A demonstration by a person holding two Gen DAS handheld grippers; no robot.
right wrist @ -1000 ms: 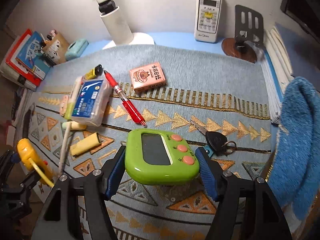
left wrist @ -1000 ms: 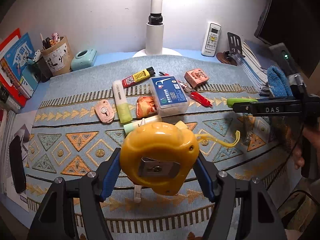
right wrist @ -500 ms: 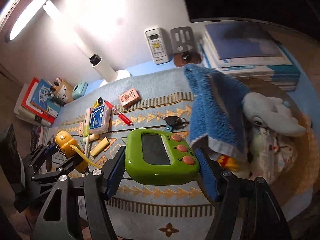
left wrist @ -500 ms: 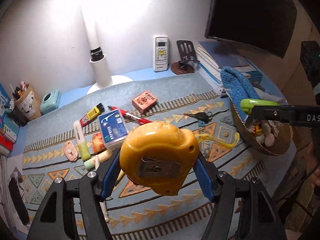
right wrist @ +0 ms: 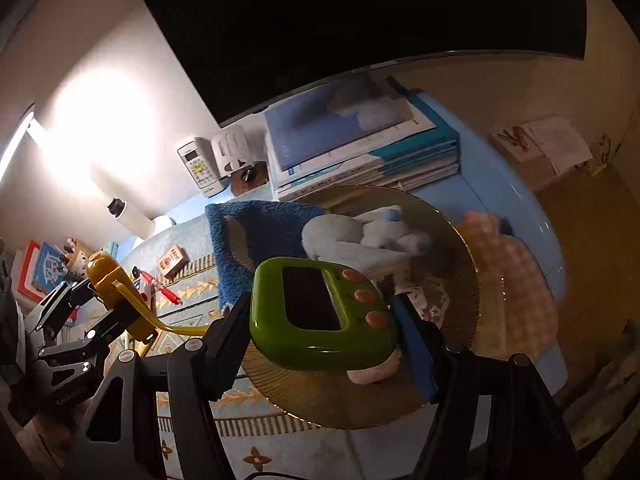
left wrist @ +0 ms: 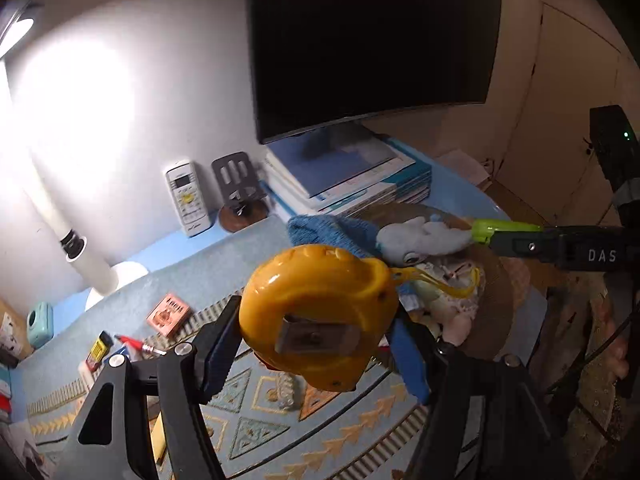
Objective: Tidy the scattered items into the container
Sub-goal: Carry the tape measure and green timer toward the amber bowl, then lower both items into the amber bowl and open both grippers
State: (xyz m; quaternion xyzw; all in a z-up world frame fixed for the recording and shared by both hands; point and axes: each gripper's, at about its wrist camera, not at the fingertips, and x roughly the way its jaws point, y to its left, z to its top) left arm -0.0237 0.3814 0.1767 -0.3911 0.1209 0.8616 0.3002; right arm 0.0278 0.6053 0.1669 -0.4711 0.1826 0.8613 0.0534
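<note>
the right gripper [right wrist: 324,320] clamps the green timer [right wrist: 320,316] right above the basket [right wrist: 460,312] — nearer than the left gripper [left wrist: 316,340], which grips the yellow tape [left wrist: 316,316] beside the rim, basket to its right.

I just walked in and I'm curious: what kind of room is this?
Most likely a home desk or study corner: a dark monitor, a stack of books, a desk lamp and an air-conditioner remote against the wall.
</note>
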